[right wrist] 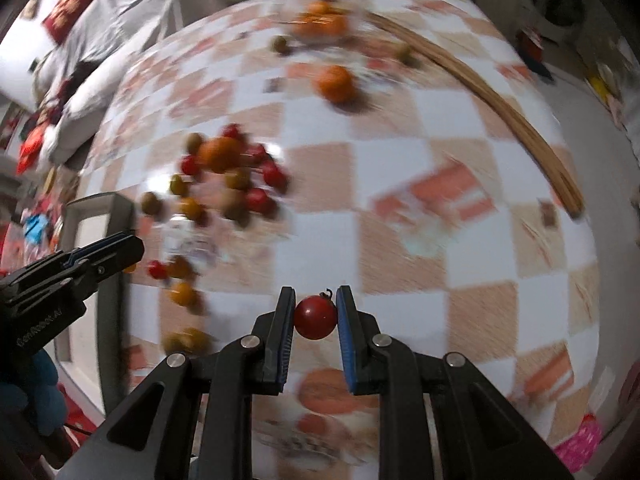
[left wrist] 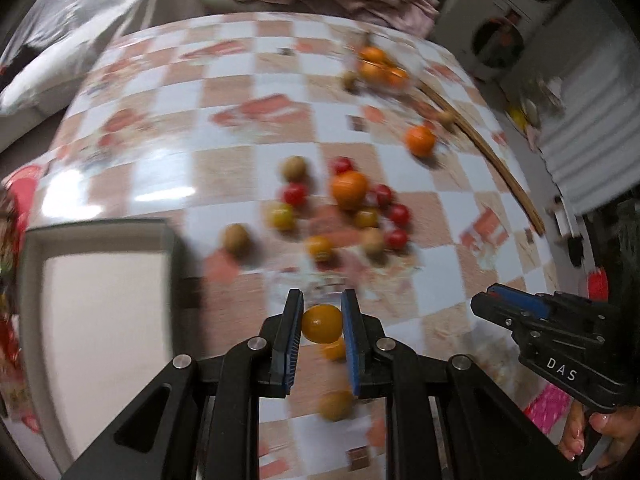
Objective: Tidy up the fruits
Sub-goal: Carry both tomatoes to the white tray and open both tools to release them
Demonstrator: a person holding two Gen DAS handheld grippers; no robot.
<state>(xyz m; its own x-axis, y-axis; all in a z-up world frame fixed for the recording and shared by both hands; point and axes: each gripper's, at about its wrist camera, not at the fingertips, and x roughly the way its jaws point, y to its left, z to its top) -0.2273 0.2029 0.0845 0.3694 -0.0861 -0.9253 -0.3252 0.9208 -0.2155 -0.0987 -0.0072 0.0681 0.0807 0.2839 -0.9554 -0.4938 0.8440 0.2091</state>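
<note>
At the table's left edge sits a grey tray (left wrist: 96, 236), its pale floor bare as far as shows. Right of it, the left gripper (left wrist: 321, 322) pinches a yellow tomato (left wrist: 322, 323) between its blue pads, above the checked tablecloth (left wrist: 224, 128). Mid-table lies a loose cluster of fruits (left wrist: 340, 208): red and yellow tomatoes, brown ones, one orange. Further right, the right gripper (right wrist: 316, 317) clamps a red tomato (right wrist: 315, 317). Open cloth spreads rightward to a wooden hoop (right wrist: 516, 120) near the table's rim.
</note>
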